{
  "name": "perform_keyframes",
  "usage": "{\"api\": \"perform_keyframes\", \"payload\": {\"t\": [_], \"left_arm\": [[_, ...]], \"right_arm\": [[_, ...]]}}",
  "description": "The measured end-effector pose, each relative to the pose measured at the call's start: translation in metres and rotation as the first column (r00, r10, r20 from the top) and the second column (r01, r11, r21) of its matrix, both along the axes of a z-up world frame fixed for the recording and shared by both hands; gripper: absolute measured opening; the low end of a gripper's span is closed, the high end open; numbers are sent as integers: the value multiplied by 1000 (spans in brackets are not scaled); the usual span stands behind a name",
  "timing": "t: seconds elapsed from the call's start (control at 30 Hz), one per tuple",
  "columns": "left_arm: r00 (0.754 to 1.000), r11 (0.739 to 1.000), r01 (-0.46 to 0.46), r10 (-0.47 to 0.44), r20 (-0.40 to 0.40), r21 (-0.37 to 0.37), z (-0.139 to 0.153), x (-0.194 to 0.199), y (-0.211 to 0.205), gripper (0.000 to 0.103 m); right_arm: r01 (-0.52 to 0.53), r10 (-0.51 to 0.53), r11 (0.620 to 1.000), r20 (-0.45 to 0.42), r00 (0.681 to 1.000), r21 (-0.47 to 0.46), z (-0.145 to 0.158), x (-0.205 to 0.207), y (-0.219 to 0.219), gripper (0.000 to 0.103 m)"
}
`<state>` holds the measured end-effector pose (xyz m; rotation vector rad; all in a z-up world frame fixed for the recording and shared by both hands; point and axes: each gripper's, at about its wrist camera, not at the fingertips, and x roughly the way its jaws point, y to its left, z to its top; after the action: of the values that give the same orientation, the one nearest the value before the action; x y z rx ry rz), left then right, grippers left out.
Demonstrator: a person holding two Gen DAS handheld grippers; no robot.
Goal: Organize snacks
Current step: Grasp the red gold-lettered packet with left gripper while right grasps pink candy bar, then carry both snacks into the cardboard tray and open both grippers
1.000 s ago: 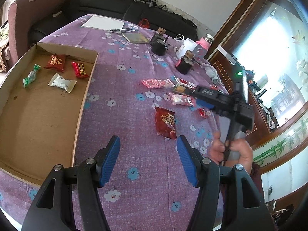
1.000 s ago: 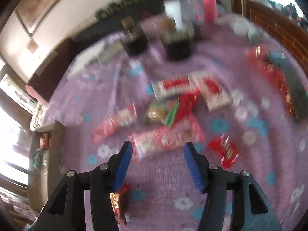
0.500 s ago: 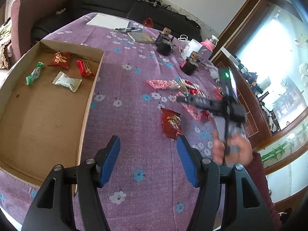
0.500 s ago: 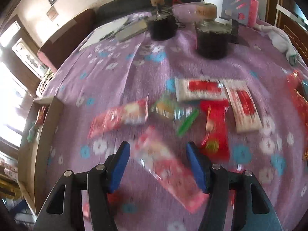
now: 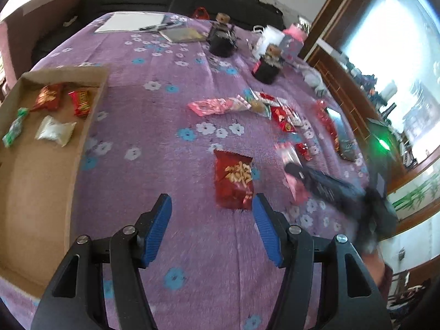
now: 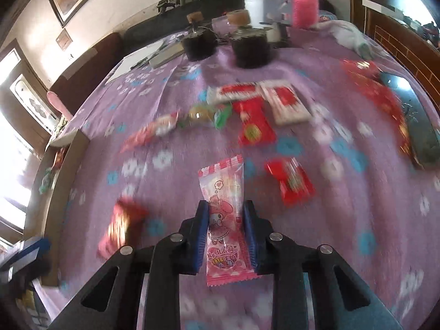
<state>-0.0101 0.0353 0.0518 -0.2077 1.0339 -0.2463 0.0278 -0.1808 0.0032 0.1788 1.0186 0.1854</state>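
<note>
The right gripper [image 6: 225,228] points steeply down at the purple tablecloth [image 6: 178,187]. Its jaws are closing, and the blue pads [image 6: 203,236] sit against both long edges of a pink snack packet [image 6: 224,220]. The left gripper [image 5: 211,228] hangs above the same tablecloth, jaws spread apart, nothing between them.

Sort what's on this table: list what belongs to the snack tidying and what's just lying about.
Job:
- pink packet, with the right gripper closing on it
- red bag
- loose snacks
- cardboard box, four snacks inside

Lying about:
- two dark jars
- paper
- pink bottle
</note>
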Motion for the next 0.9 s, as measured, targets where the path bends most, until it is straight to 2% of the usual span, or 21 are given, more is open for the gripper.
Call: {"api": "perform_keyframes", "payload": {"t": [0.13, 0.23, 0.4, 0.47, 0.5, 0.53, 0.63, 0.9], "left_arm": [[999, 996, 42, -41, -3, 77, -19, 23, -32, 60], [998, 985, 61, -61, -4, 159, -32, 36, -50, 60], [996, 965, 83, -88, 9, 248, -47, 44, -61, 59], [993, 954, 98, -113, 38, 284, -48, 41, -66, 49], [991, 951, 104, -123, 47, 291, -47, 39, -68, 40], [991, 949, 112, -130, 43, 295, -46, 38, -69, 39], [991, 956, 109, -124, 39, 271, -44, 34, -66, 37], [992, 994, 74, -82, 97, 81, -6, 1, -30, 37]], "right_arm": [[-9, 8, 1000, 54, 999, 12, -3, -13, -5, 27], [-3, 1, 999, 55, 998, 47, -2, -14, -9, 28], [-3, 0, 999, 59, 998, 50, -2, -13, -8, 29], [-5, 3, 999, 62, 998, 42, -2, -14, -8, 29], [-6, 4, 999, 63, 998, 40, -2, -14, -7, 29], [-7, 5, 999, 64, 998, 37, -2, -14, -7, 29], [-6, 4, 1000, 68, 998, 25, -3, -14, -7, 27], [22, -25, 999, 91, 996, 39, -1, -15, -12, 26]]}}
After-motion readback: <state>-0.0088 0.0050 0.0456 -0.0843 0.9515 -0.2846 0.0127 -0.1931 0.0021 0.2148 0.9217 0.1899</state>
